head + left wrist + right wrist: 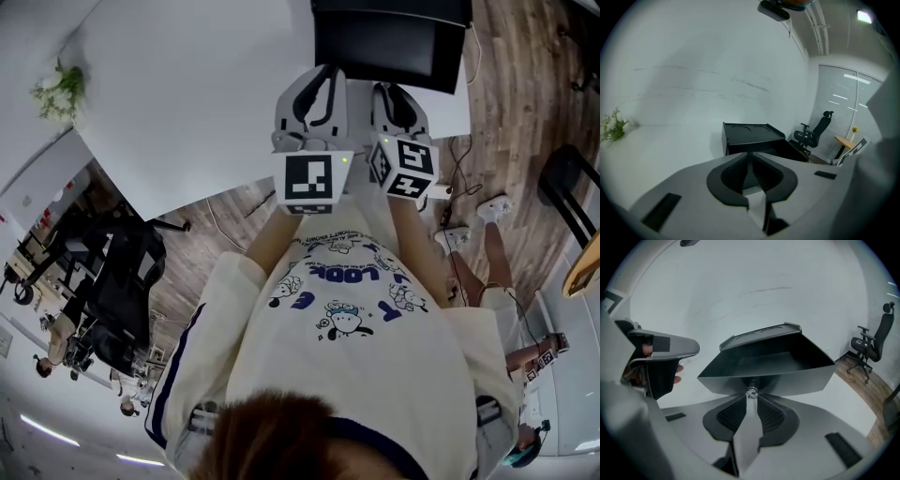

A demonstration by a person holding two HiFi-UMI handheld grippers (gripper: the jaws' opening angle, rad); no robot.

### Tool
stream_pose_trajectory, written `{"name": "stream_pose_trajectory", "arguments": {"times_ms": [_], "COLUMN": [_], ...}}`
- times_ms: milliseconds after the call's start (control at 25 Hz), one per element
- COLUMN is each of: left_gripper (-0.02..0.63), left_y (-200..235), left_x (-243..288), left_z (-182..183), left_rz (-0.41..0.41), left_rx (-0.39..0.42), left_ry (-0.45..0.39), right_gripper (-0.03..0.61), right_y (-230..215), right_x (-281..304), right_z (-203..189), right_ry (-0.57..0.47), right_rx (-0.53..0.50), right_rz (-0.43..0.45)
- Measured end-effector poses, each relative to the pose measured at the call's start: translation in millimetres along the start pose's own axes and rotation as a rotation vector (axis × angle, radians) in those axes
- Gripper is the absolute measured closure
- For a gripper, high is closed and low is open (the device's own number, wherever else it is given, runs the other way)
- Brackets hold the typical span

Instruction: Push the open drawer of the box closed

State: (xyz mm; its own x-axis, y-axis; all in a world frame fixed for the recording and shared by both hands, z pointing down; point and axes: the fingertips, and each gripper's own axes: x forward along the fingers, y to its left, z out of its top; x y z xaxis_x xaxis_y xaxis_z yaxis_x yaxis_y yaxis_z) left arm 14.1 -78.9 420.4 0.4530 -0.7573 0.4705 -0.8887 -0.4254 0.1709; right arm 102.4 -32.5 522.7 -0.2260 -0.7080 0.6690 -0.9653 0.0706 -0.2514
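Observation:
A black box [394, 11] stands at the white table's [187, 94] far edge, its drawer [384, 52] pulled out toward me. In the right gripper view the open drawer [764, 366] fills the middle, and a small shiny knob [751, 393] sits on its front. My right gripper [751, 396] points down at that front with its tips closed on the knob. My left gripper [319, 94] hovers beside it to the left, above the table and short of the box [752, 136]. Its jaws meet with nothing between them [751, 159].
A small plant [58, 92] stands at the table's left corner. A black office chair [813, 133] is on the wood floor past the table's right side. The left gripper's body [661, 352] hangs close beside the drawer's left corner.

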Motion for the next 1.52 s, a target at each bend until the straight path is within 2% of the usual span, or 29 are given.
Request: {"name": "stream_pose_trajectory", "arguments": {"times_ms": [1240,1520], "left_gripper": [0.571,0.571], "left_y": [4.5,13.3], "left_x": [-11.5,15.5], "left_z": [29.8,34.3], "left_rz": [0.0,0.019], "left_rx": [-0.005,-0.016], "left_ry": [-0.038,-0.034], "right_gripper": [0.492,0.492], "right_y": [4.7,-6.5], "right_x": [-5.5,21.6], "right_z": [22.6,36.3], "right_ry": [-0.013,0.0], "right_rx": [0.015,0.013], "right_rz": [0.019,0.034]}}
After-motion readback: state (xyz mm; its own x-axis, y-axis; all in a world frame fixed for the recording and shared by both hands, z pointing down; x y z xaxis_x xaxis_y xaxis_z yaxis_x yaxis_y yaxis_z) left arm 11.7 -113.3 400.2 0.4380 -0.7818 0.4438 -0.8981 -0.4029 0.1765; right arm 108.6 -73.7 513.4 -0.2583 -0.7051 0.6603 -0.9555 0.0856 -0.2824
